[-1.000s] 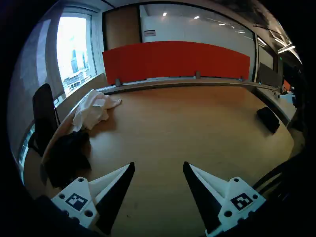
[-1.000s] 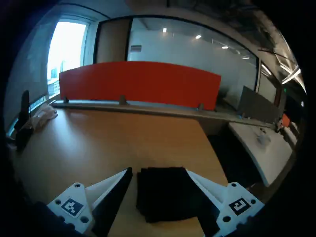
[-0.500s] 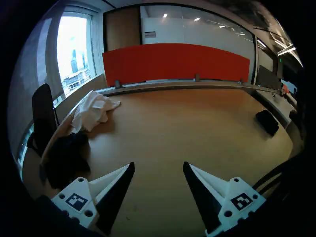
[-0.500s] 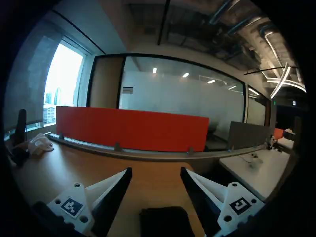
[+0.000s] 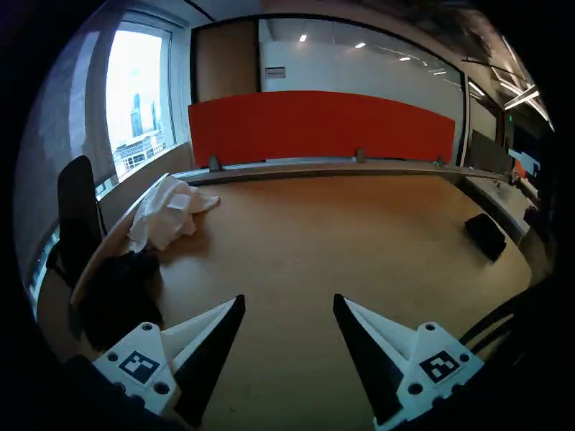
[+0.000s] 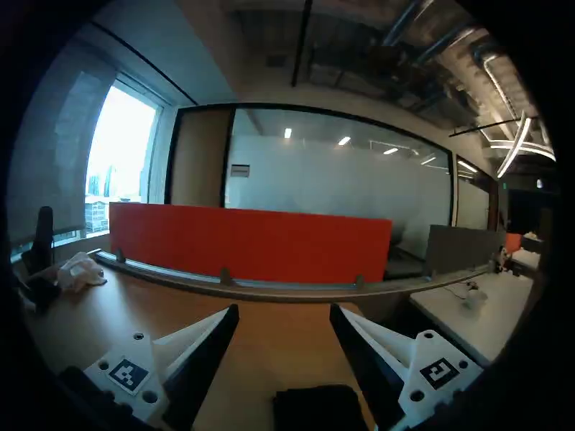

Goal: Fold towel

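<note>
Noted left gripper [image 5: 287,345] and right gripper [image 6: 284,359] both spread, empty. Found folded dark towel [image 6: 316,408] just below and ahead of right gripper; crumpled white towel [image 5: 167,210] far ahead-left of left gripper. Risk: could snag folded dark towel on a low sweep, undoing folds.

A wooden table [image 5: 323,230] carries a crumpled white towel [image 5: 167,212] upper left, a dark cloth [image 5: 118,291] lower left, and a folded black towel [image 5: 486,235] at right.
</note>
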